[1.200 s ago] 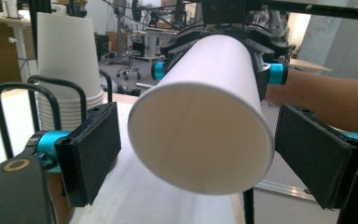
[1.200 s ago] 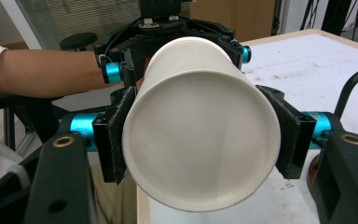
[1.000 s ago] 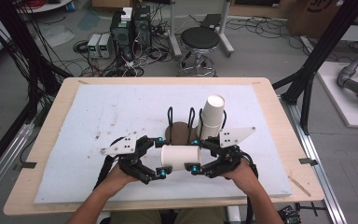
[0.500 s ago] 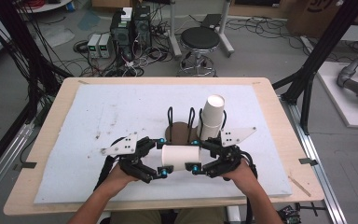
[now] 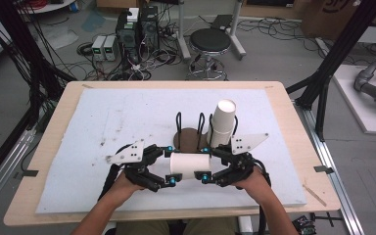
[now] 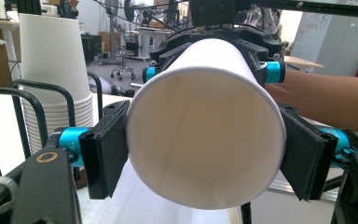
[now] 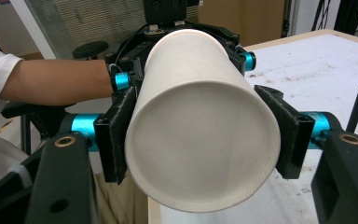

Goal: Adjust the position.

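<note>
White paper cup (image 5: 190, 165) lies sideways between the two grippers, above the white mat (image 5: 103, 122). Left gripper (image 6: 204, 154) jaws have just been closing, pads now pressing the open rim end. Right gripper (image 7: 200, 135) clamped on the cup's base end. Just beyond the right gripper: stack of paper cups (image 5: 223, 123) upright in a black wire holder (image 5: 190, 128)

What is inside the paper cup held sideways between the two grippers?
The left gripper view looks into the paper cup's open mouth: bare white walls, nothing visible inside. The deepest part is dim, so a small item there can't be excluded. The left gripper and right gripper clamp its ends.
</note>
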### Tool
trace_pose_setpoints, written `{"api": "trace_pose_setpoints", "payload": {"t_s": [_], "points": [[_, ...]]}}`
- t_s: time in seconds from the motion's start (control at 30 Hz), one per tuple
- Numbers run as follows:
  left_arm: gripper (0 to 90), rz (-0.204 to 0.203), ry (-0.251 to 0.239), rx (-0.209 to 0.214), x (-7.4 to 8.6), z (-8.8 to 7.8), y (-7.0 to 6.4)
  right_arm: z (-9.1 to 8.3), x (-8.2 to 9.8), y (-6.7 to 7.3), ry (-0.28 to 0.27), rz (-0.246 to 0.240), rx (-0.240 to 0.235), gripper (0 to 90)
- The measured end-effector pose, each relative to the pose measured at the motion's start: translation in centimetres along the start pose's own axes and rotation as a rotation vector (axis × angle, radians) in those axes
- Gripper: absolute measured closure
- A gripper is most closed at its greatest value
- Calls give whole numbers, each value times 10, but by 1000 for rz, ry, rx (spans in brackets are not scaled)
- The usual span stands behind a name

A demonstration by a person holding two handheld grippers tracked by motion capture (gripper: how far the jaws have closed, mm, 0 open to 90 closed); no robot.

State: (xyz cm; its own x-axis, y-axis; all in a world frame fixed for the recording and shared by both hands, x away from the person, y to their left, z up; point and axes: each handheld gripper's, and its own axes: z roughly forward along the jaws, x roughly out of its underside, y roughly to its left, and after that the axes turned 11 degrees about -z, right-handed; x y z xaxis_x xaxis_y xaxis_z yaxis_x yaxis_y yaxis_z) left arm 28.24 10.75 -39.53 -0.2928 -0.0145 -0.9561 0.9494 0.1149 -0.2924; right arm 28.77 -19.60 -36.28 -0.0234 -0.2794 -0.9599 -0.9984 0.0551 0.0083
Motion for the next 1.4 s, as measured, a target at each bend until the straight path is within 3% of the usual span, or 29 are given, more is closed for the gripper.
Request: {"api": "trace_pose_setpoints", "payload": {"t_s": [0.23,0.47,0.7,0.77,0.83,0.87,0.93,1.03,1.4], "points": [[262,1,1,0,0,-1,-1,-1,-2,1,-4,-5,4,337],[267,2,20,-13,-1,-3,-1,-4,-6,2,-7,-9,23,266],[267,17,116,-76,-9,-6,-3,-7,-13,3,45,-26,68,211],[267,27,159,-93,-15,-7,-4,-7,-18,4,92,-51,90,211],[267,29,172,-97,-17,-7,-4,-6,-20,4,112,-61,95,211],[267,33,200,-111,-21,-8,-5,-4,-23,4,152,-83,102,211],[267,40,216,-117,-23,-8,-4,-3,-25,4,166,-89,97,211],[267,50,282,-135,-31,-8,-5,1,-32,4,240,-129,95,211],[282,66,375,-149,-45,-4,-7,15,-47,1,369,-193,86,212]]}}
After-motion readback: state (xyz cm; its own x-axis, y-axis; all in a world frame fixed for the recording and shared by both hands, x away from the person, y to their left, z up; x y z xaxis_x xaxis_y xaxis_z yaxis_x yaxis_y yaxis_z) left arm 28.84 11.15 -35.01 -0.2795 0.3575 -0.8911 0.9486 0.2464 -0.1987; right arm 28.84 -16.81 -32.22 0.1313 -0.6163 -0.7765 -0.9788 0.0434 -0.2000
